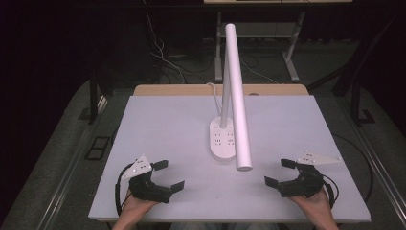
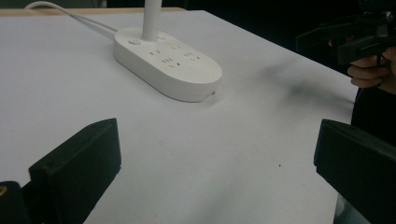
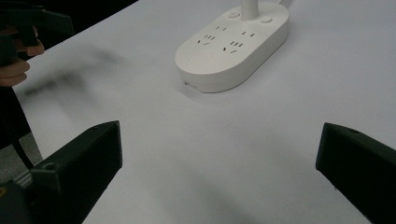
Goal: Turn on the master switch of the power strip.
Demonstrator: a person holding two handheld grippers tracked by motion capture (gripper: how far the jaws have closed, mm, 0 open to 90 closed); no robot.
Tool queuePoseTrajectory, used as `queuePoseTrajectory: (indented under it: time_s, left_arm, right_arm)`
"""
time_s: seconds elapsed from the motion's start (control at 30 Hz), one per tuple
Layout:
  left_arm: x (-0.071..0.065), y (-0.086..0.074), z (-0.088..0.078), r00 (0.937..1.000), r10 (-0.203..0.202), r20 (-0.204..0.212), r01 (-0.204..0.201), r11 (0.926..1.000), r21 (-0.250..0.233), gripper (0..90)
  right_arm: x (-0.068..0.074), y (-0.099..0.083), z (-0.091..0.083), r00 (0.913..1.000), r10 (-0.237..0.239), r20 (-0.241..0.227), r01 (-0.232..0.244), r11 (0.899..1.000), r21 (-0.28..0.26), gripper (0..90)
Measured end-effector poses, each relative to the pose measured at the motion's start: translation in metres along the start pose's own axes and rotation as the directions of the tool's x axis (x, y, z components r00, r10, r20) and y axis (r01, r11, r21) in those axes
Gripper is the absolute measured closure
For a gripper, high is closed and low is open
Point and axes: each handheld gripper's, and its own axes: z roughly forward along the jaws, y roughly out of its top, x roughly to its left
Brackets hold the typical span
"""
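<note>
You're holding the left gripper (image 1: 171, 176) low at the near edge of the white table (image 1: 158, 120), jaws spread wide, empty, aiming toward the desk lamp base (image 1: 223, 139). Right gripper (image 1: 280, 172) is mirroring it right of the base, also spread, empty. Gripper views are showing the base's sockets (image 2: 180, 57); the high view is showing the lamp's tilted white bar (image 1: 236, 96).

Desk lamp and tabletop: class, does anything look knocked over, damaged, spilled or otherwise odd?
Nothing stands out. The lamp stands upright on its socket base, cord trailing off the table's far edge. The left tool and right tool rest open, apart from it.
</note>
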Motion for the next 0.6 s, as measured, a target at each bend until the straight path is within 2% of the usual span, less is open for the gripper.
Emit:
queuePoseTrajectory:
  time_s: [0.6]
  left_arm:
    - [-0.0005, 0.0004, 0.0008, 1.0000, 0.002, 0.006, -0.002, 0.9998, 0.020, 0.0]
  right_arm:
    - [-0.0020, -0.0013, -0.0013, 1.0000, -0.002, -0.004, 0.002, 1.000, 0.010, 0.0]
